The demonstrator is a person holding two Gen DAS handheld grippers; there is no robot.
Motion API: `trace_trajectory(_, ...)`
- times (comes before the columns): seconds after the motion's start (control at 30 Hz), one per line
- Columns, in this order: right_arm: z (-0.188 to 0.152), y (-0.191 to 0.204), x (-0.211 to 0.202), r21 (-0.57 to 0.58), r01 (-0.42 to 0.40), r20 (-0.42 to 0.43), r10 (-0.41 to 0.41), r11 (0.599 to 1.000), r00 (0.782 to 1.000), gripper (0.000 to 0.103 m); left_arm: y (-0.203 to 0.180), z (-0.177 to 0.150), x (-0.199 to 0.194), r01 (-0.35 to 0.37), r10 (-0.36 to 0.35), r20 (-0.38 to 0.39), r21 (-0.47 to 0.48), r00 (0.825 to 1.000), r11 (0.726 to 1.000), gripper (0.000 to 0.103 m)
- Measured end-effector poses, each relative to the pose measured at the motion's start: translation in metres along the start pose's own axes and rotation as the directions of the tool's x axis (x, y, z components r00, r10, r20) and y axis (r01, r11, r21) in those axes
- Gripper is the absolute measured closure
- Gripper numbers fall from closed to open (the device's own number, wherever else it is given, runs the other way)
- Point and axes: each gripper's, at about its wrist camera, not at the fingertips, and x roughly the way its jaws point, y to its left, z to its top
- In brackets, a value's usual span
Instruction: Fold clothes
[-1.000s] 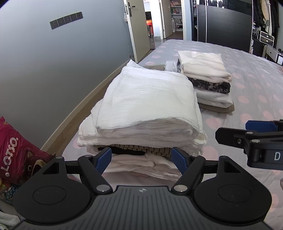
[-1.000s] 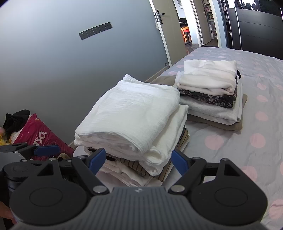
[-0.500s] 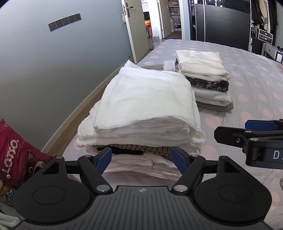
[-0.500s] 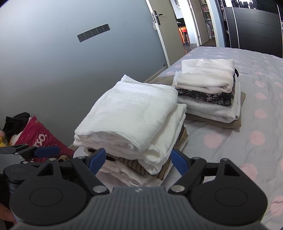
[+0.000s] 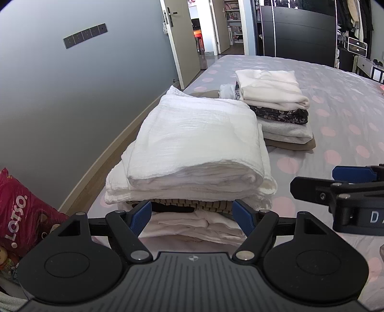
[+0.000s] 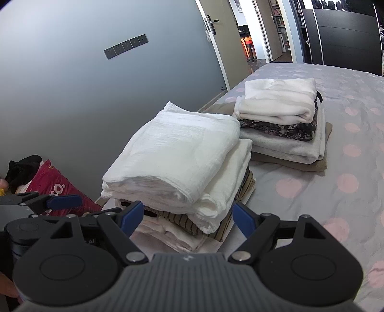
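light: soft, even — focus: sharp — edges: fisheye-bent, dark corners — glare: none

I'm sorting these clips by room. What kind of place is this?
Most likely a home bedroom: a bed with a pink-dotted sheet holding folded clothes stacks, and an open wardrobe with hanging clothes.

Red bag [image 5: 21,216] beside bed [image 5: 336,134]

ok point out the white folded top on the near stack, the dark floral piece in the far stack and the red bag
white folded top [image 5: 196,134], left wrist view, middle of its upper face
dark floral piece [image 6: 280,128], right wrist view, its front folded edge
red bag [image 5: 21,211], left wrist view, its printed side
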Motion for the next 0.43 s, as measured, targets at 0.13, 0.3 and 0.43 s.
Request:
trace_trajectory(0.13,-0.0003,-0.0030,0.0008,0.003,-0.010,-0.005,0.010,1.000,1.000,0.020,-0.0017,0.0015,-0.0001,-0.003,0.003,0.003,0.000,1.000,1.000,0.030)
trace_trajectory(0.3,-0.0004,-0.0057,0.0018,0.006,-0.017,-0.010,0.018,1.000,1.000,0.020,-0.0024,0.0044,0.0008,-0.008,0.008,0.007,-0.003,1.000,1.000,0.030)
trace_trajectory(0.43,0.0003,-0.0061,0.0015,0.006,-0.019,-0.009,0.019,1.000,1.000,0.020,-0.0030,0.0059,0.0003,-0.002,0.002,0.011,-0.008,1.000,1.000,0.030)
